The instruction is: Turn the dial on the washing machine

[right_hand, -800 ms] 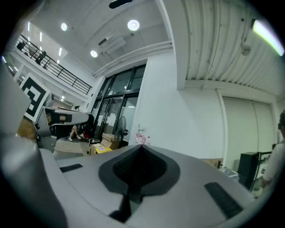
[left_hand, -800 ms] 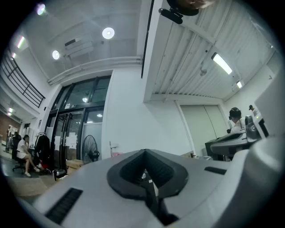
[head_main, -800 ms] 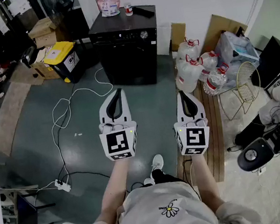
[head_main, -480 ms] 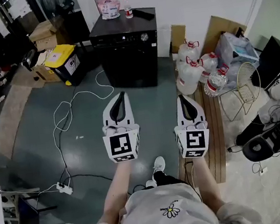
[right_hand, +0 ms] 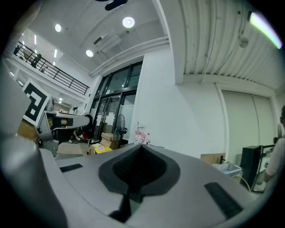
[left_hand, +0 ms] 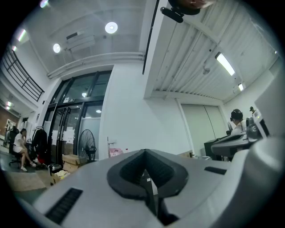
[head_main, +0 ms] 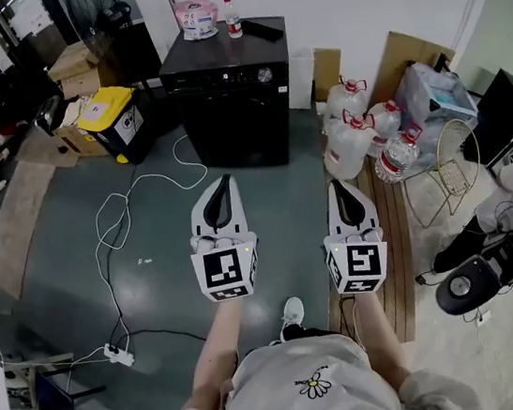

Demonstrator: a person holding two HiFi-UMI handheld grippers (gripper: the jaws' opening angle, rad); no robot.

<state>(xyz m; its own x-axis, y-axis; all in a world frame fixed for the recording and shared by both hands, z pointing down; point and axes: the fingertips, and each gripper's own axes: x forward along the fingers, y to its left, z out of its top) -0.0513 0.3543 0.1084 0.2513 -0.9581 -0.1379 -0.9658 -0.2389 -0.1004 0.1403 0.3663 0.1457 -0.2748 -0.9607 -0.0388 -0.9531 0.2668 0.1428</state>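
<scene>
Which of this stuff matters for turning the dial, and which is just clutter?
For the job: washing machine, its dial, left gripper, right gripper (both shut, empty).
Lying about: water jugs, yellow-lidded bin, bottle and pink pack atop the machine, power strip.

Open grey floor (head_main: 282,181) ahead of the left gripper (head_main: 222,182) and right gripper (head_main: 340,186), straight up to the front of the washing machine (head_main: 231,122). Narrows on the right against water jugs (head_main: 352,129) standing on wooden planks (head_main: 395,237), just beside the right gripper's lane. Narrows on the left at the machine's near-left corner, against a yellow-lidded bin (head_main: 111,115). Further left, crossed by a white cable (head_main: 112,220) looping down to a power strip (head_main: 119,357). Free head-on approach to the dial (head_main: 264,75) at the right end of the top panel. Above it, crowded along the machine's back edge with a pink pack (head_main: 196,13), a bottle (head_main: 233,18) and a black object (head_main: 262,28).
</scene>
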